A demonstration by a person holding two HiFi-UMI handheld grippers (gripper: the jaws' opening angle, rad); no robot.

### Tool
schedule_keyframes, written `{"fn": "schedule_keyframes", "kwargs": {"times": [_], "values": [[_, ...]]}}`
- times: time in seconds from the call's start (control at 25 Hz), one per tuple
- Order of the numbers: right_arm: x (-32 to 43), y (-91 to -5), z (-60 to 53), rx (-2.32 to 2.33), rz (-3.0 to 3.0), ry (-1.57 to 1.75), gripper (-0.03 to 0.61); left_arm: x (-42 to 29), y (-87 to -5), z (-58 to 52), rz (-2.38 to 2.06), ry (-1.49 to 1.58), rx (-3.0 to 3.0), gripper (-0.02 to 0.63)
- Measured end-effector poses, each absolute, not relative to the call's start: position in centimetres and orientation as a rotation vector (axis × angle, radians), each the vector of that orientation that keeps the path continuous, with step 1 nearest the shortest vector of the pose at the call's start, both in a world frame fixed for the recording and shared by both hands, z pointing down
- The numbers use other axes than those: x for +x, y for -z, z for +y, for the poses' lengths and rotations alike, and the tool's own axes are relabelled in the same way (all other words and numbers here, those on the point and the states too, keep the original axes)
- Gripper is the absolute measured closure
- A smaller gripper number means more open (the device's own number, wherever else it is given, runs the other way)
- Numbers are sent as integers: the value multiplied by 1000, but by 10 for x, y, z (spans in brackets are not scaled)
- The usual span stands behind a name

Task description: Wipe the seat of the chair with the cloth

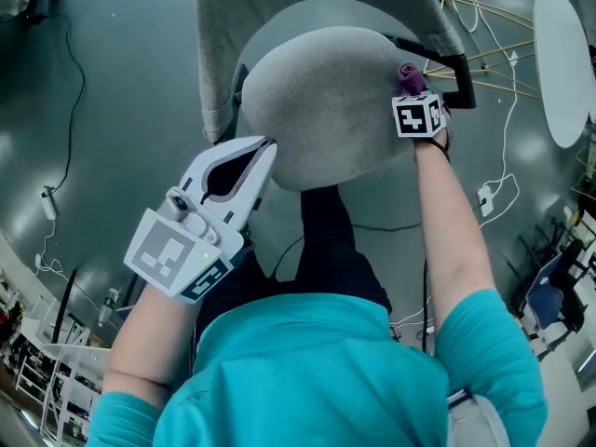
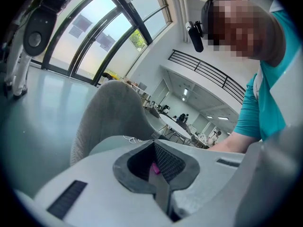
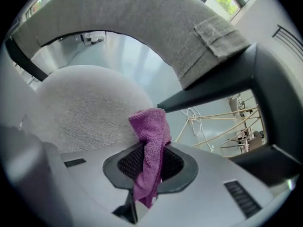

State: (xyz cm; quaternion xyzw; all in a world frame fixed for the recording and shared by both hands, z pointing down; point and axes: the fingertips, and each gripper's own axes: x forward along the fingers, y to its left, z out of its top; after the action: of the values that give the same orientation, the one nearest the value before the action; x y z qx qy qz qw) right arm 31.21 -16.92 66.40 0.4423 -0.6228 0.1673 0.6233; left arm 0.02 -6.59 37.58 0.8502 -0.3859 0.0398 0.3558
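Note:
The chair's round grey seat fills the middle of the head view. At its right rim my right gripper is shut on a purple cloth. In the right gripper view the cloth hangs bunched between the pads, standing up past the jaws, with the seat just beyond to the left. My left gripper is by the seat's front left edge, jaws together and holding nothing I can name. A tiny pink speck shows between the left gripper's pads.
The grey backrest curves round the seat's far side. A black armrest runs just right of the cloth. A white round table stands at far right, with cables on the floor. My dark trouser leg is below the seat.

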Motion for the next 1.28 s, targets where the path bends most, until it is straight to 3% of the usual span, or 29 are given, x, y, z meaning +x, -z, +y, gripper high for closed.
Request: {"fn": "schedule_keyframes", "kwargs": {"times": [0.16,0.36,0.56,0.92,1.28], "values": [[236,-636,-126,875,-1678,-506,520,-44,-368,-53,-1069,-66,2171,611],[109,-624,8,451,-1882,-823,519,-93,-358,-30,-1138,-26,2136,611],[35,-632,117,179,-1881,-1078,520,-117,-360,-11,-1160,-26,2132,611],[13,-687,134,264,-1849,-956,519,-122,-390,15,-1160,-93,2090,611],[22,-684,127,285,-1859,-889,520,-90,-385,11,-1087,-105,2109,611]]}}
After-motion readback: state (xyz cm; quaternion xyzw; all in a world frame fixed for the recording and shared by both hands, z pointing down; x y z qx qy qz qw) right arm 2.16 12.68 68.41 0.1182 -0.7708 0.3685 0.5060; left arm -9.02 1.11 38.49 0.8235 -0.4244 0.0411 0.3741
